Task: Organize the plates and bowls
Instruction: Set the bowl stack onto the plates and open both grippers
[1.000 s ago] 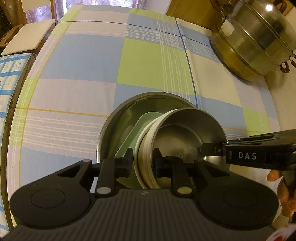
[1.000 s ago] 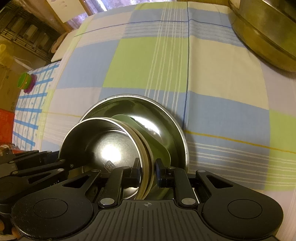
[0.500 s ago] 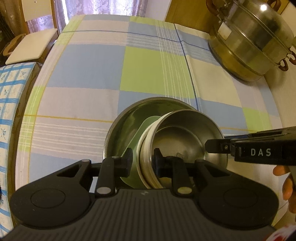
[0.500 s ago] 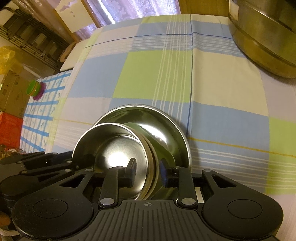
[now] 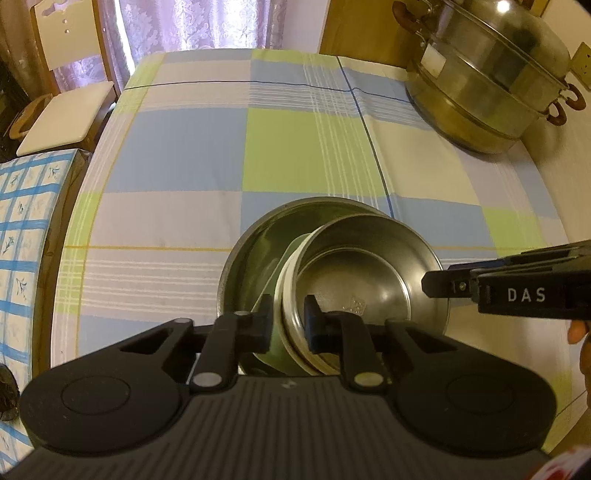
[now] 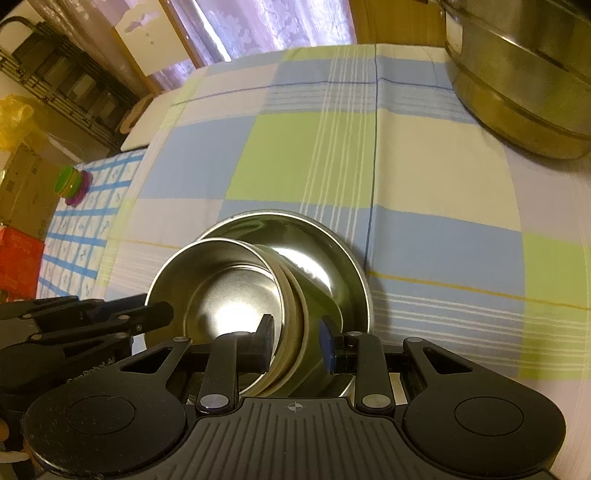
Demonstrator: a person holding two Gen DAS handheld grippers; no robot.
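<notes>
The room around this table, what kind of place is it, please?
Most likely a home dining room or kitchen. A checked tablecloth covers the table, a large tiered metal steamer pot stands at its far corner, and lace curtains and a wooden chair are behind it.

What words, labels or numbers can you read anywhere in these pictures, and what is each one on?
"DAS": white letters on the side of the right gripper, seen from the left wrist.
Stamped mark on the floor of the small steel bowl: too small to read.
Faint embossed lettering on the left gripper's body, seen from the right wrist: too dark and blurred to read.
Pale label on the steamer pot: no legible text.
</notes>
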